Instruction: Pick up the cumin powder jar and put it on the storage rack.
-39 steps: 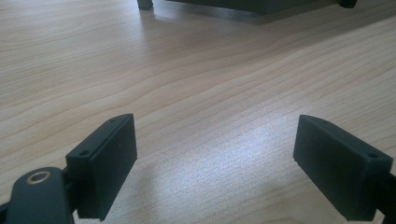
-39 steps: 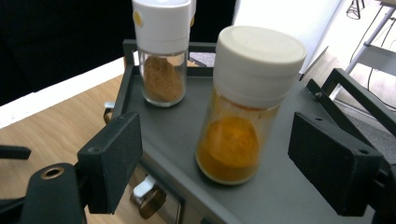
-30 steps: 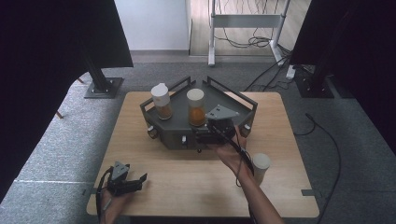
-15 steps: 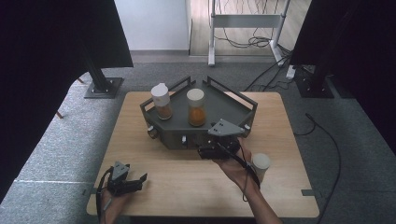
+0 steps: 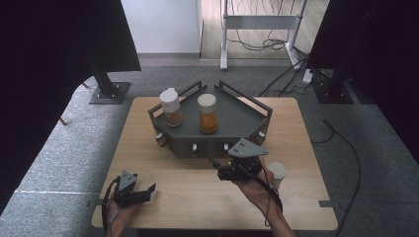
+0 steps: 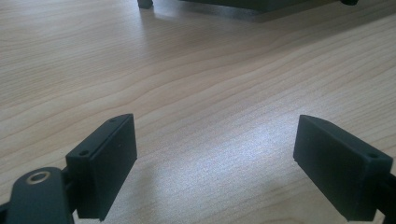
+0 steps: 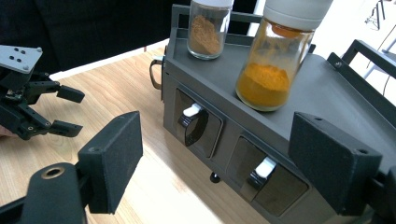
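A dark grey rack stands at the middle of the wooden table. On its top are a jar of brown powder and a jar of orange powder, both with white caps. My right gripper is open a little in front of the rack's front face, with nothing between its jaws. In the right gripper view, two small drawers with white-tipped handles sit under the orange jar and the brown jar. My left gripper is open and empty, low over the near left of the table.
A third small jar with a white cap stands on the table just right of my right hand. The rack has raised rails along its back edges. The left gripper is also visible far left in the right gripper view.
My right gripper has drawn back from the rack's front face toward the near edge and slightly right. The left gripper has stayed where it was.
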The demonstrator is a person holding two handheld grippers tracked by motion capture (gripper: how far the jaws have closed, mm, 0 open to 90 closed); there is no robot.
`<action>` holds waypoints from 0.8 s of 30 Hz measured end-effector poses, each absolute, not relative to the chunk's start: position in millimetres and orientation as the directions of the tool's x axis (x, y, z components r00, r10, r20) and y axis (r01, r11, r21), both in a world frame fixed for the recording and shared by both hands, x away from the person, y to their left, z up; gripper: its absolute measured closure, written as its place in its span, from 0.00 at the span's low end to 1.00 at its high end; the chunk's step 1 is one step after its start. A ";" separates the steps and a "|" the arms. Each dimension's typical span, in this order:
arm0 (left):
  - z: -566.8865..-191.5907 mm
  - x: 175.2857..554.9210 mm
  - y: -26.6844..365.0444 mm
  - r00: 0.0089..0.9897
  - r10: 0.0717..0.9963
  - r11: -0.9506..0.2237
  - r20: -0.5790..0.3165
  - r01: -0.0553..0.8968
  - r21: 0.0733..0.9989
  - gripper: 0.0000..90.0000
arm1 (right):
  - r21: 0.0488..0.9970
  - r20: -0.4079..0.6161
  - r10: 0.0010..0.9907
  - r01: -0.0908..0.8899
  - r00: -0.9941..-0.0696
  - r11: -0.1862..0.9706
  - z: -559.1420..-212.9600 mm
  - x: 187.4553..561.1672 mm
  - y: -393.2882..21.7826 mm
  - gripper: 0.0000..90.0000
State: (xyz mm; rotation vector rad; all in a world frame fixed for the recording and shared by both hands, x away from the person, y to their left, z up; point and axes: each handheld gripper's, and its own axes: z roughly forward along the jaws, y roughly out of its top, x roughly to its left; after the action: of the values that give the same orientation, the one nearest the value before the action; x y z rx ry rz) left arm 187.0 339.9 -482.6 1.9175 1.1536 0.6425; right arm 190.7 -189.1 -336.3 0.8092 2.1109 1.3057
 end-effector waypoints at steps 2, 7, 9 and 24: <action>-482.6 186.9 339.7 0.457 0.889 -0.273 0.024 0.488 0.829 0.14 | 0.912 -0.118 0.723 0.213 -0.681 0.350 -338.0 188.5 -190.9 0.19; -482.5 187.1 339.5 0.456 0.889 -0.274 0.025 0.489 0.828 0.14 | 0.920 -0.109 0.730 0.209 -0.675 0.332 -344.5 179.6 -197.9 0.19; -482.4 187.2 339.5 0.456 0.890 -0.274 0.025 0.489 0.828 0.14 | 0.922 -0.104 0.732 0.210 -0.674 0.325 -347.8 176.0 -200.9 0.19; -482.4 187.1 339.1 0.455 0.890 -0.274 0.026 0.489 0.828 0.14 | 0.927 -0.077 0.747 0.228 -0.661 0.297 -367.2 158.5 -212.3 0.19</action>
State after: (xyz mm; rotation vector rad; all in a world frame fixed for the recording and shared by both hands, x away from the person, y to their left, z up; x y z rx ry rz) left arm 187.1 339.1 -482.4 1.9192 1.1567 0.6455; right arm 158.5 -212.3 -367.2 0.8663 2.0655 1.3519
